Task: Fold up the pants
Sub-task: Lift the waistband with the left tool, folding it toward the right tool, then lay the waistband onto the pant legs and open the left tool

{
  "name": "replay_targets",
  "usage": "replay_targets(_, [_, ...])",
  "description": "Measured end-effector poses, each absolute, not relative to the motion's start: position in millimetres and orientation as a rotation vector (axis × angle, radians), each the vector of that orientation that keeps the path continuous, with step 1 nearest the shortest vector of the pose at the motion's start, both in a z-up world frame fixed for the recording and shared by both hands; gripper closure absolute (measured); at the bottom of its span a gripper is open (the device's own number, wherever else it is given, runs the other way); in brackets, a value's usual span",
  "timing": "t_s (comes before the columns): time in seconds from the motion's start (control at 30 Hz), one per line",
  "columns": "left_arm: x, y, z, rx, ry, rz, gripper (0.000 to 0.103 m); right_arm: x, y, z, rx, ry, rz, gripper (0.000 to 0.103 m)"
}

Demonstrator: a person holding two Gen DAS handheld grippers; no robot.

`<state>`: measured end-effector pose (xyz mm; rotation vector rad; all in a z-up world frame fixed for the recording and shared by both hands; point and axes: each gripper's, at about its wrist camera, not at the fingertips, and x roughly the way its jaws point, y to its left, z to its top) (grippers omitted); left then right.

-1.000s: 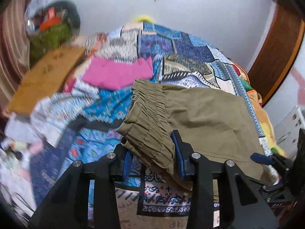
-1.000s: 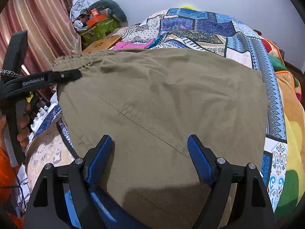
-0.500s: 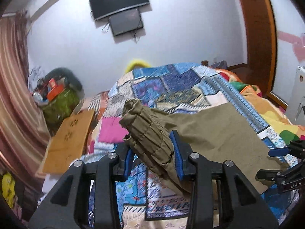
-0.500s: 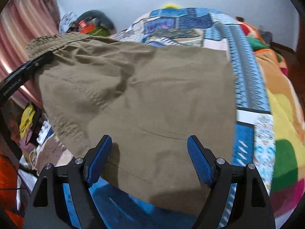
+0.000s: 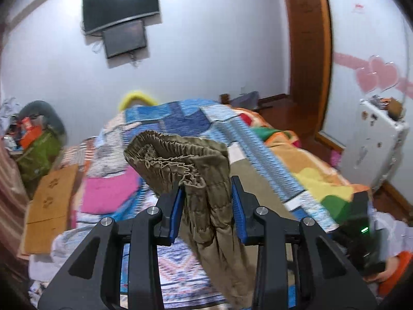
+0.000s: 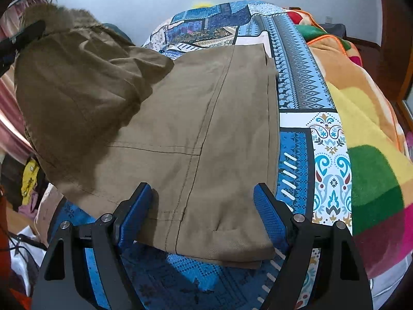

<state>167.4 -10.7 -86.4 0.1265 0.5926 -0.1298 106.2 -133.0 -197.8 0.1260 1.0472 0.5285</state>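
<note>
Olive-brown pants (image 6: 196, 118) lie with their legs flat on the patchwork bedspread (image 6: 296, 82). My left gripper (image 5: 206, 201) is shut on the bunched elastic waistband (image 5: 175, 152) and holds it high above the bed; it shows as a raised fold at the upper left of the right wrist view (image 6: 77, 77). My right gripper (image 6: 204, 206) is open, its blue pads astride the near hem end of the legs, touching nothing I can confirm.
A pink cloth (image 5: 111, 191) and cardboard sheets (image 5: 49, 196) lie at the bed's left. A multicoloured blanket (image 6: 366, 134) covers the right side. A white cabinet (image 5: 376, 139) stands at right, a cluttered pile (image 5: 33, 139) at left, screens (image 5: 121, 18) on the wall.
My left gripper has lifted the waistband up off the bed and carried it over the legs. The right gripper has drawn back toward the hem end and stayed open.
</note>
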Motion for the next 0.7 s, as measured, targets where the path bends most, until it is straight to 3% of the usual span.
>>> replay_targets(0.2, [187,-36,-91,0.053,0.672,-0.242,0.075,103,-138,-201,0.157,1.026,0.54,0.024])
replay_targets(0.7, [217,-101,-158,-0.064,0.931,-0.474,0.078,99,-144,-199,0.185,1.008,0.545,0.024])
